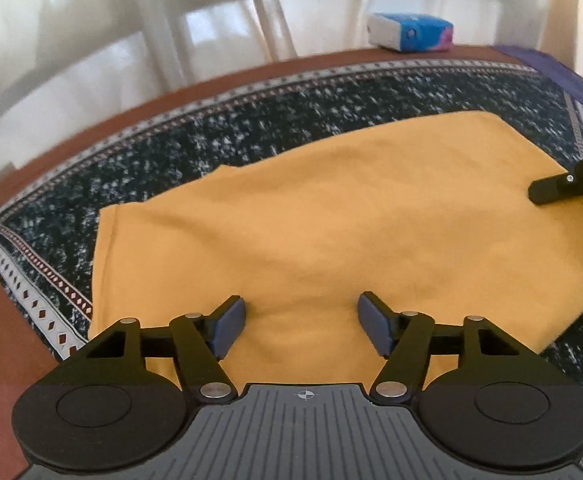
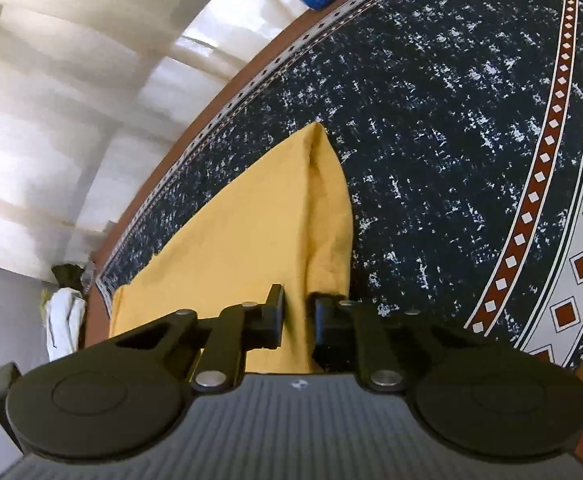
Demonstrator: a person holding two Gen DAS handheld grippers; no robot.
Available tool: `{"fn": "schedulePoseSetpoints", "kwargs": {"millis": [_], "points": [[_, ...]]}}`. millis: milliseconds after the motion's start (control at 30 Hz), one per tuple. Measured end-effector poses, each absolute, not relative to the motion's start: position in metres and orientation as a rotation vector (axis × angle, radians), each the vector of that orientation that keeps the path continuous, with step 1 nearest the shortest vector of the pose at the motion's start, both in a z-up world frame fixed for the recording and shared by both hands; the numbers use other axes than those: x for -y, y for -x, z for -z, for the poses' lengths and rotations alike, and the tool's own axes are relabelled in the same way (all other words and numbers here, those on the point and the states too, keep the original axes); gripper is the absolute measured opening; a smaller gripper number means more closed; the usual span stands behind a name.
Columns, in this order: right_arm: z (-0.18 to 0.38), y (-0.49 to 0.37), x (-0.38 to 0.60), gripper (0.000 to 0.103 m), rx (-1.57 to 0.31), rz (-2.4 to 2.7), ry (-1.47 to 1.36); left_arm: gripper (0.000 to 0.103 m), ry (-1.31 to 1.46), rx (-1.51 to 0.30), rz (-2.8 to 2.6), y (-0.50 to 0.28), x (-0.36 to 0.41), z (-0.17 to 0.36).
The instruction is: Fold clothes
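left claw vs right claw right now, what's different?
Left claw: jaws wide apart over the yellow cloth, pinching nothing. Right claw: jaws nearly together, with a fold of cloth between them at its edge. The left pads look blue, the right black. Both point down at the same cloth.

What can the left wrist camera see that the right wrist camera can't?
Only the left wrist view shows the left gripper, jaws open over the yellow cloth, and a purple cloth at the far right.

Only the right wrist view shows the right gripper pinching a cloth edge, plus a white bundle beyond the table's edge.

Both show the yellow cloth, the dark patterned tablecloth and the blue tissue pack.
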State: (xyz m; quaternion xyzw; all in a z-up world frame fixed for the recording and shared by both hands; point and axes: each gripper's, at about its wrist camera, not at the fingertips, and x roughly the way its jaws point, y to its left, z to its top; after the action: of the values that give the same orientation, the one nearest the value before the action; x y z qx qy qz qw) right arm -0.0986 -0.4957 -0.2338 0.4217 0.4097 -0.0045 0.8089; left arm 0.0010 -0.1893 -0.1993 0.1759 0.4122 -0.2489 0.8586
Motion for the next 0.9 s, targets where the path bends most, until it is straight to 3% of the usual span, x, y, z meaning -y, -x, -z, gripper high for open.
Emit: {"fn": "schedulePoseSetpoints", "kwargs": {"millis": [267, 500, 633, 900], "points": [[0.215, 0.092, 0.486, 0.013, -0.903, 0.071, -0.844, 0.075, -0.307, -0.839, 0.551, -0.002, 0.174, 0.193], [0.128, 0.079, 0.428, 0.013, -0.787, -0.046, -0.724, 0.075, 0.140, -0.861, 0.559, -0.029, 0.071, 0.140], [0.101, 0.054, 0.367, 0.013, -0.791, -0.137, -0.606, 0.076, 0.183, -0.848, 0.546, -0.040, 0.018, 0.129], [0.148, 0.012, 0.260, 0.013, -0.952, -0.226, -0.452, 0.077, 0.319, -0.932, 0.570, -0.051, -0.043, 0.137]]}}
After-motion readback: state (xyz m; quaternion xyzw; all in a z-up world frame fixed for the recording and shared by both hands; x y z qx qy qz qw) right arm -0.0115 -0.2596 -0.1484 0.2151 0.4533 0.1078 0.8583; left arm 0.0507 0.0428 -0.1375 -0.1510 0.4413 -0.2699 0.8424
